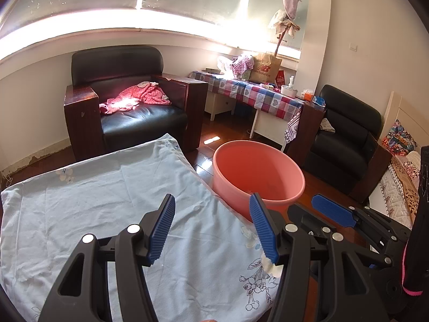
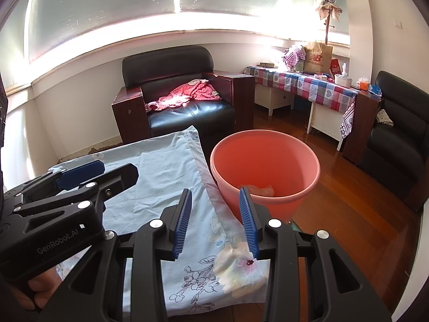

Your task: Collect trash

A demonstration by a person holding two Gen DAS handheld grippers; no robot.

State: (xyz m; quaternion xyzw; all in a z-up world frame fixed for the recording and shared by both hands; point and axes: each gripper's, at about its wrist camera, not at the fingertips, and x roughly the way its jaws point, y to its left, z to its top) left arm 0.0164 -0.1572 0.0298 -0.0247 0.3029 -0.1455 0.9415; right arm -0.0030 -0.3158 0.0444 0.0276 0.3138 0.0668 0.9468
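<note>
A pale blue floral cloth [image 1: 112, 209] covers the work surface in a sunlit sitting room, and everything else is placed against it. Beyond its far edge stands a black leather armchair [image 1: 126, 102] with a red spotted garment [image 1: 136, 98] crumpled on the seat. Off the cloth's right edge, on the wooden floor [image 2: 348, 187], sits a pink plastic basin [image 2: 265, 169], its near wall just beside the cloth's hem. Inside the basin, low against the near wall, lies a crumpled piece of clear wrapper [image 2: 258, 190], the collected trash. Farther right of the cloth, a table under a checked cover [image 1: 257, 94] carries a brown paper bag [image 1: 265, 68]. Over the cloth's near half, the left gripper [image 1: 214, 229] hangs with its blue pads wide apart and nothing between them. Over the cloth's right corner, the right gripper [image 2: 218, 224] hangs with its pads partly apart, also empty, its right pad lined up with the basin's rim.
</note>
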